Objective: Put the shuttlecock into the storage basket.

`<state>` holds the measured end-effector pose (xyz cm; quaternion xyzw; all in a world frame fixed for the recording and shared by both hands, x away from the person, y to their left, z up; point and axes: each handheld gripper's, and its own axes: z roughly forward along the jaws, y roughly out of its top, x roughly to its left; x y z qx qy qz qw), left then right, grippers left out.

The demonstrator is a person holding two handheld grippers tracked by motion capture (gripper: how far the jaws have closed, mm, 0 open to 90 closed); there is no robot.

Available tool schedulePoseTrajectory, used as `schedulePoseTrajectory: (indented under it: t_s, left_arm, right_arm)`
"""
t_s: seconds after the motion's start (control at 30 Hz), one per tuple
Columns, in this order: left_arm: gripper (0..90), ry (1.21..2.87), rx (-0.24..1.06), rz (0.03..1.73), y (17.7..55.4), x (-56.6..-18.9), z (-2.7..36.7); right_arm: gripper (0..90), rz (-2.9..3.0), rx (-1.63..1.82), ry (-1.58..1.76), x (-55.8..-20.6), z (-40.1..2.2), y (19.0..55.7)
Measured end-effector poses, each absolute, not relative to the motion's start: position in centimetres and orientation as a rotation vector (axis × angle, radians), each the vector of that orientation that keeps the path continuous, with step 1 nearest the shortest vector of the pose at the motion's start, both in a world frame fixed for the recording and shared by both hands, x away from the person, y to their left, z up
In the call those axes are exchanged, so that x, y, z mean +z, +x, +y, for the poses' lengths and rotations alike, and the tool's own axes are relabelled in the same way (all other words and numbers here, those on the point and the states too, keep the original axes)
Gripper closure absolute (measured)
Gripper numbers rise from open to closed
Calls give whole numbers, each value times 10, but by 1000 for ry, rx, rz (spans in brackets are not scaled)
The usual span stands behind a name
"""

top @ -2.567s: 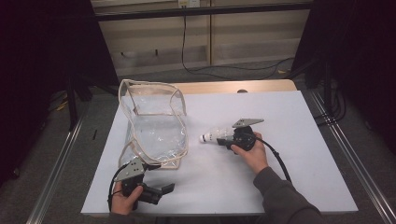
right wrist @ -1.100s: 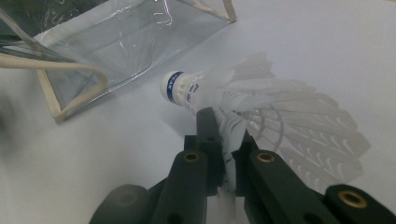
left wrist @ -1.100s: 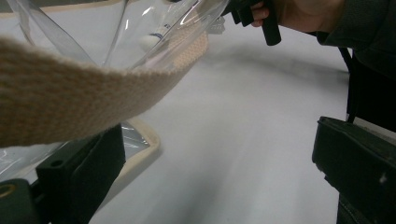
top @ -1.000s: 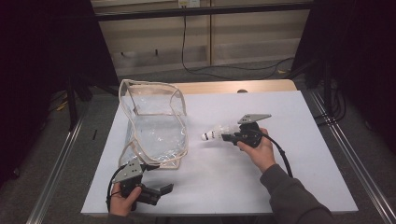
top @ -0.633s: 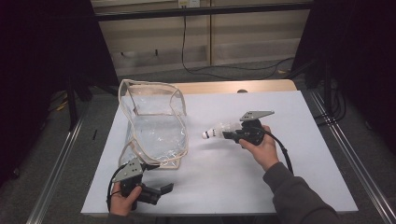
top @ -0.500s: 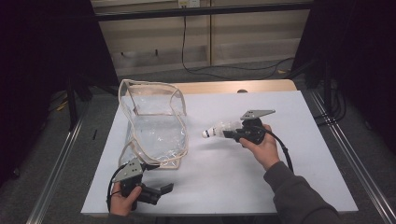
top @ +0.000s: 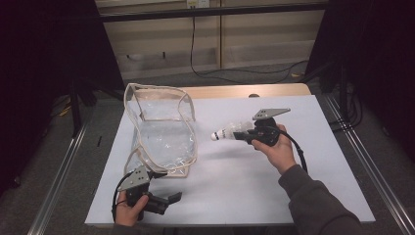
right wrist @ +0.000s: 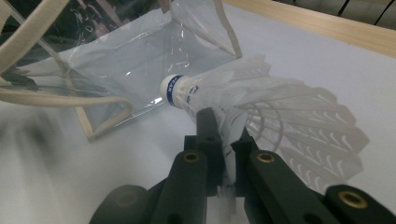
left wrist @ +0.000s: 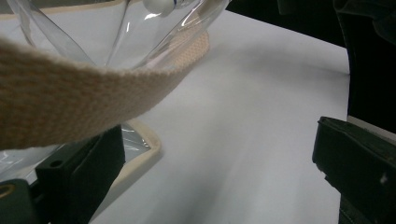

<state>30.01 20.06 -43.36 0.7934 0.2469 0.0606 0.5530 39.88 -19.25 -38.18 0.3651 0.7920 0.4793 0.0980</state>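
right gripper pinching shuttlecock by its feathers, jaws closed, hovering above bench beside clear bag. left gripper idling, jaws open. risking crushed feathers, or snagging on bag's rim.

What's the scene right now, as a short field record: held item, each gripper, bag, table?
held item: shuttlecock, pinched by its feathers, cork end toward the bag
right gripper: shut on the shuttlecock, above the table
left gripper: jaws open, at the bag's near corner, with the bag's strap lying across one jaw
bag: clear plastic bag with beige trim, mouth open
table: white table
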Motion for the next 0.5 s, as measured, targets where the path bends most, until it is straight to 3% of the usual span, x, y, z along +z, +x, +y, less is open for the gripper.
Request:
schedulePoseTrajectory:
  t_s: [0.5]
  left_arm:
    - [23,1878,143,580,301,-434,200]
  right_arm:
    - [878,2369,1415,1052,-361,-189,401]
